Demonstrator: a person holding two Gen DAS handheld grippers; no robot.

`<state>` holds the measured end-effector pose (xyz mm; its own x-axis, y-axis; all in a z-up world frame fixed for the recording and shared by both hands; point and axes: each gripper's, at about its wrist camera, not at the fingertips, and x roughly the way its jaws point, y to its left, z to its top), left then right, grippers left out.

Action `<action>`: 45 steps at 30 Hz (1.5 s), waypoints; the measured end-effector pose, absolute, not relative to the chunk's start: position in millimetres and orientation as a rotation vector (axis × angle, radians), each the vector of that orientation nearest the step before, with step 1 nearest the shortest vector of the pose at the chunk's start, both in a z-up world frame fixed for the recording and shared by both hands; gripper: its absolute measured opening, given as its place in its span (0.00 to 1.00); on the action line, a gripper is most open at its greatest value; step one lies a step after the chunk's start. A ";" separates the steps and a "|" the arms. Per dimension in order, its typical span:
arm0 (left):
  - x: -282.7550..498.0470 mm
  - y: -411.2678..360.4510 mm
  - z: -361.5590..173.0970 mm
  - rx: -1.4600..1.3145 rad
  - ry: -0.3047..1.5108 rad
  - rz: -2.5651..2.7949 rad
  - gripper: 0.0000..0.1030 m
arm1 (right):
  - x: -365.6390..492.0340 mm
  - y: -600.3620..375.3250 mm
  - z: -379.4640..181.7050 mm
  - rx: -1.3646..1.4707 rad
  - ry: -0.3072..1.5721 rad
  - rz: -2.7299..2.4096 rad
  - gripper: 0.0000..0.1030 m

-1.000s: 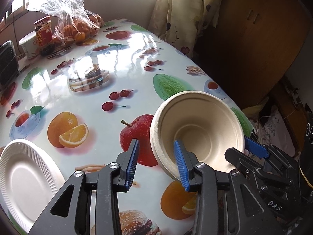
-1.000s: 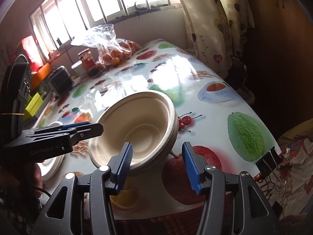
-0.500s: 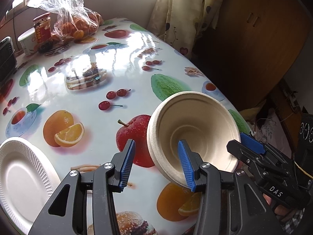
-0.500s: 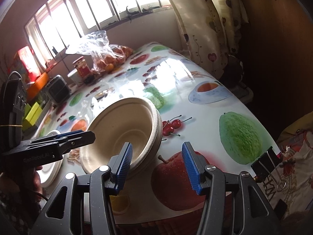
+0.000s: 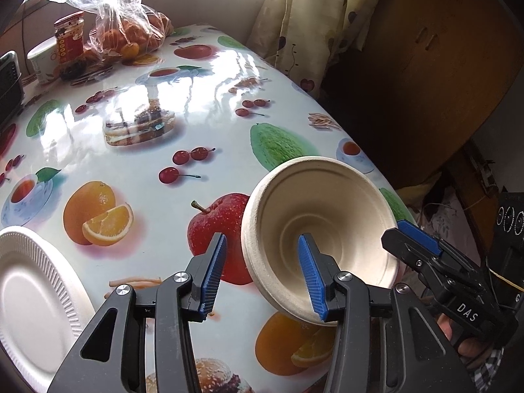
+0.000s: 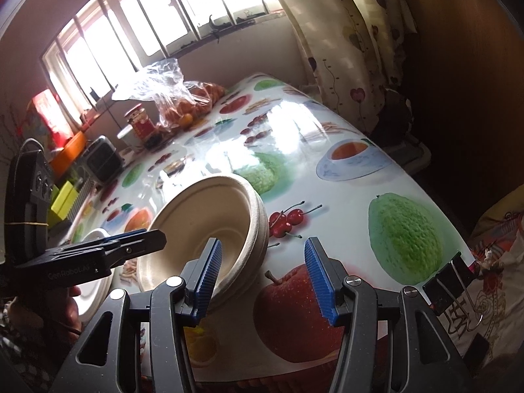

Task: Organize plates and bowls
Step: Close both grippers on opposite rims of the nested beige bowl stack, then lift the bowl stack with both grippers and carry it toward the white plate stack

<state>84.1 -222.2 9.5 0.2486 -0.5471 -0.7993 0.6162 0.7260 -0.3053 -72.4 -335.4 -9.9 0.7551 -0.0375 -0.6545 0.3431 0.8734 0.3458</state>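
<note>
A stack of beige paper bowls stands tilted at the table's near edge, also in the right wrist view. My left gripper is open; its right finger sits inside the bowl and its left finger outside the rim. My right gripper is open; its left finger is at the bowl's near rim. Each gripper shows in the other's view, at the bowl's far side. A white foam plate lies at the table's left, also in the right wrist view.
The table has a glossy fruit-print cloth. A bag of oranges, a red jar and a white cup stand at the far end. A curtain and dark wooden cabinet are to the right. Binder clips hold the cloth's edge.
The bowl stack has tilted and shifted left toward the plate with both grippers. The right gripper has drawn back a little from the bowl.
</note>
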 end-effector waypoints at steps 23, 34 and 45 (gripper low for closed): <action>86.0 -220.9 -0.5 0.037 1.106 -0.812 0.45 | -63.1 -333.8 -18.8 0.487 0.726 -0.165 0.40; 83.2 -220.4 0.4 0.045 1.102 -0.806 0.26 | -62.9 -330.0 -18.5 0.486 0.728 -0.160 0.32; 81.6 -223.0 1.5 0.065 1.093 -0.799 0.23 | -61.4 -326.0 -17.3 0.485 0.723 -0.153 0.28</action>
